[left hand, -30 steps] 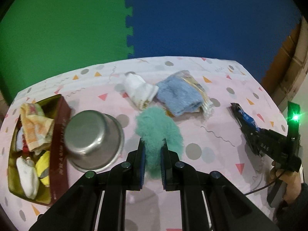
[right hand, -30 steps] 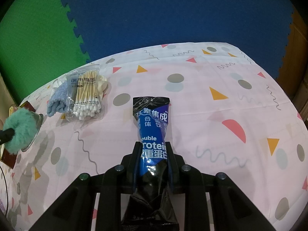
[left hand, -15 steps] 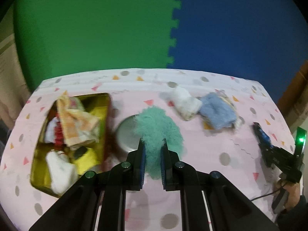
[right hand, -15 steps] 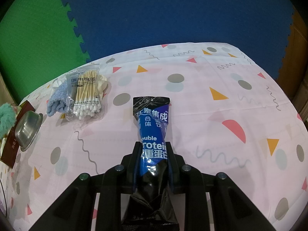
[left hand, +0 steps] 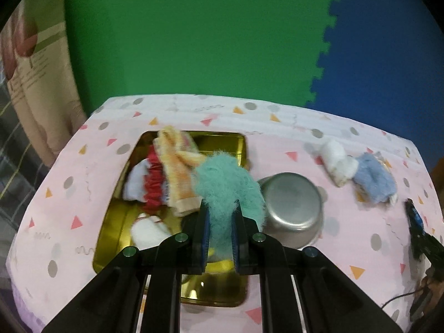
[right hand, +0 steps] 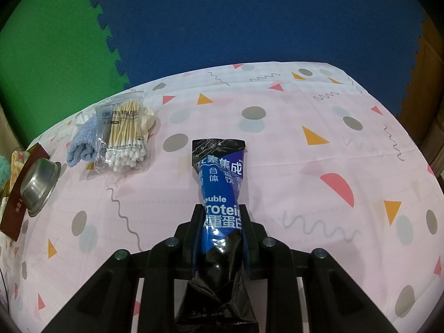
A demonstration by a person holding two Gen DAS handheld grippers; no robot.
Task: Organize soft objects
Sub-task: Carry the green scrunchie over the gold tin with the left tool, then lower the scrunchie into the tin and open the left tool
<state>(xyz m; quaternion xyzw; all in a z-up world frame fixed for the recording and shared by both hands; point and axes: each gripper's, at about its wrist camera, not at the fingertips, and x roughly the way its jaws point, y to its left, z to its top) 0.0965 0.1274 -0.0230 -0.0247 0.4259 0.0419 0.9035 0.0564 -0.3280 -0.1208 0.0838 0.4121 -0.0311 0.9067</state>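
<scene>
Over the gold tin (left hand: pixel 111 208), left gripper (left hand: pixel 219 216) clamped on fluffy teal cloth (left hand: pixel 227 186), hiding tin's near corner; right gripper (right hand: pixel 220 216) pinching protein bar wrapper (right hand: pixel 219 172).

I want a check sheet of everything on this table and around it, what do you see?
Surface: pink patterned cloth.
Job's things: teal fluffy piece over the gold tin, which holds socks; white sock and blue sock on the cloth.
Clutter: steel bowl, cotton swabs.
Grippers: left gripper shut on the teal piece; right gripper shut on a protein pack.
Cables: black one at right.
Surroundings: green and blue foam mats.
</scene>
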